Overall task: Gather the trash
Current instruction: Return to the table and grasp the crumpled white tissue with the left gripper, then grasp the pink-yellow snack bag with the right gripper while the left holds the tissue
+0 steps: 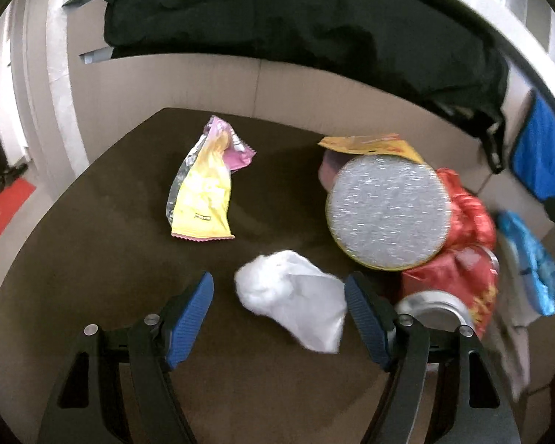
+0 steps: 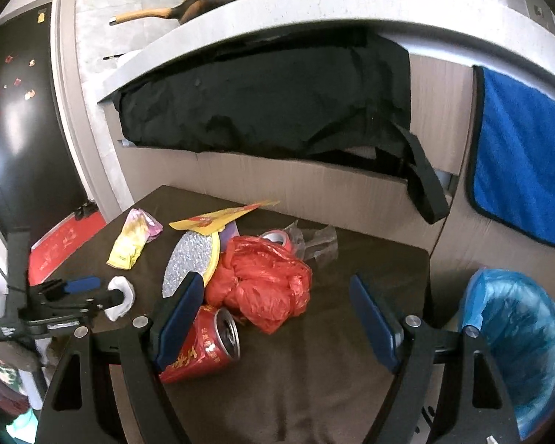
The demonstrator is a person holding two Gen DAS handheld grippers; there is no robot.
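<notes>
On the dark table (image 2: pixel 314 388) lie two snack wrappers, one yellow and pink (image 1: pixel 203 192), one yellow and orange (image 2: pixel 222 216). There is one white crumpled tissue (image 1: pixel 296 296), one red drink can (image 2: pixel 203 347) on its side, one red plastic bag (image 2: pixel 266 281) bunched up, one round glittery silver disc (image 1: pixel 388 211), one roll of tape (image 2: pixel 275 238) and one piece of clear plastic packaging (image 2: pixel 318 242). Beside the table stands one bin with a blue liner (image 2: pixel 514 333). One black bag (image 2: pixel 262 103) and one blue towel (image 2: pixel 525 162) hang from the counter; one frying pan (image 2: pixel 203 3) sits on top. Two grippers show: the left gripper (image 1: pixel 279 292) and the right gripper (image 2: pixel 277 296).
</notes>
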